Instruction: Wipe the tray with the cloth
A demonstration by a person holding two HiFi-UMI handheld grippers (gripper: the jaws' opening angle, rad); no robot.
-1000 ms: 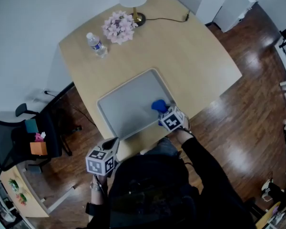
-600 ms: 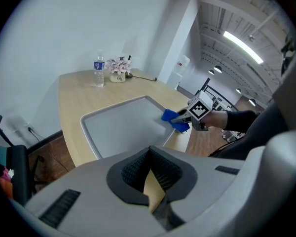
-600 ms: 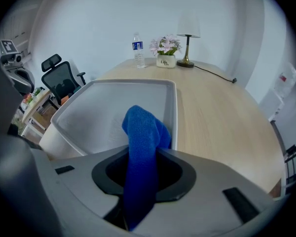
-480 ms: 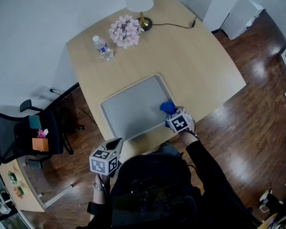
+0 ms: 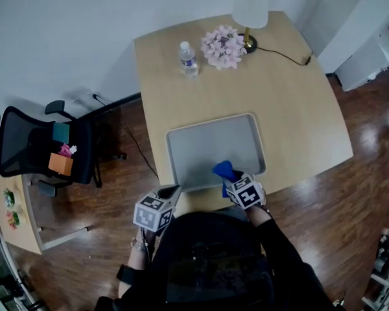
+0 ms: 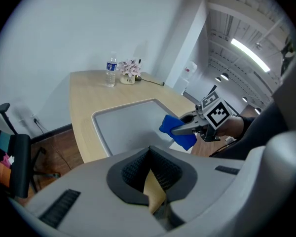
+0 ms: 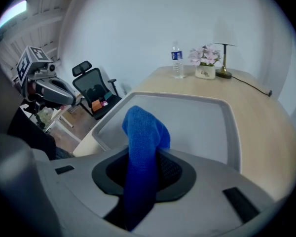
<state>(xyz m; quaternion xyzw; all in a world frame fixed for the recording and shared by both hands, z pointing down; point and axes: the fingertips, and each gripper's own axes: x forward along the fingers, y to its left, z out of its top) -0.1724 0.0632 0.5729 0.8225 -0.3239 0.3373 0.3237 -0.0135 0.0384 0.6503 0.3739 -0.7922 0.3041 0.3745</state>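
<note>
While the right tool [image 5: 228,179] is clenched on the blue cloth [image 5: 223,170], the wiping looks under way rather than finished, though how much has been covered is hard to judge. The tray [image 5: 214,141] lies flat by the near edge of the desk [image 5: 298,109], and the cloth sits over the tray's near rim, towards its right-hand corner. In the right tool's own view the cloth [image 7: 143,132] stands up in a bunch between the jaws, with the grey tray floor spread out beyond it. From the left tool's view the cloth [image 6: 176,130] seems to hang just over the rim; whether it presses on the surface cannot be told.

The left tool [image 5: 170,193] hovers off the tray's near left corner, at the desk's near edge, its jaws drawn together at the tips on nothing; it is not steadying the tray.

No streaks, crumbs or wet marks show on the tray, so nothing marks a wiped part from an unwiped one. My judgement is that most of the floor, out to the far rim, may yet need a pass. A bottle [image 5: 188,58], flowers [image 5: 223,46] and a lamp [image 5: 249,11] stand along the far edge, well apart from the work.
</note>
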